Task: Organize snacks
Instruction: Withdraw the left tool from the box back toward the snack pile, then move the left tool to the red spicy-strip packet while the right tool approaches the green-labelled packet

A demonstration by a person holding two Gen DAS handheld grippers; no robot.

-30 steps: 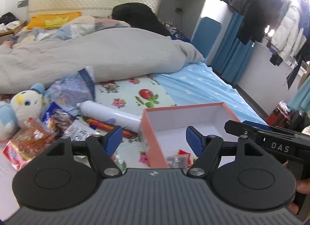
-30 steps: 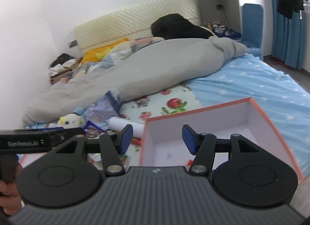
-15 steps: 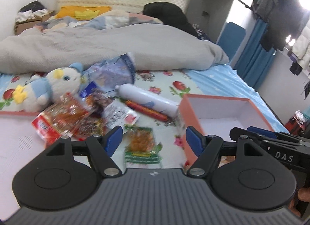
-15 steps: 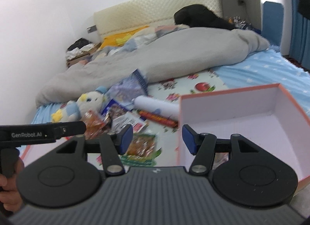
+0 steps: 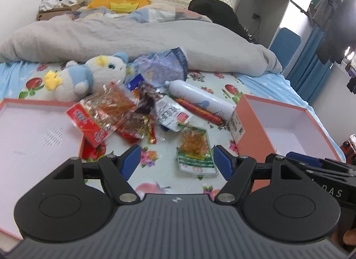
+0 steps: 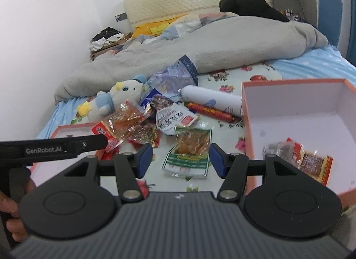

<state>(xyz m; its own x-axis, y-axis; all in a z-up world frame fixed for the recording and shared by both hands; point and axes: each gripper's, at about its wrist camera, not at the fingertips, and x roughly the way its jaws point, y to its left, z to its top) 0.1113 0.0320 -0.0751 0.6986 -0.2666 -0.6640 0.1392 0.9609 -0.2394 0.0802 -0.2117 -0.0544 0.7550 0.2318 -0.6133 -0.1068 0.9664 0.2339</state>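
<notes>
Both tongs, left [image 5: 176, 163] & right [image 6: 180, 158], are hanging open w/ nothing held above the green snack pouch [image 6: 189, 151] lying flat on the bed betw. lid [image 5: 33, 134] & orange box [image 6: 300, 112]; I'd be pinching one pouch edge low, not its slippery middle, then lifting into the box.

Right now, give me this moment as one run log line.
left gripper: jaws open, empty | right gripper: jaws open, empty | green snack packet: on bed ahead | box: holds one snack
</notes>
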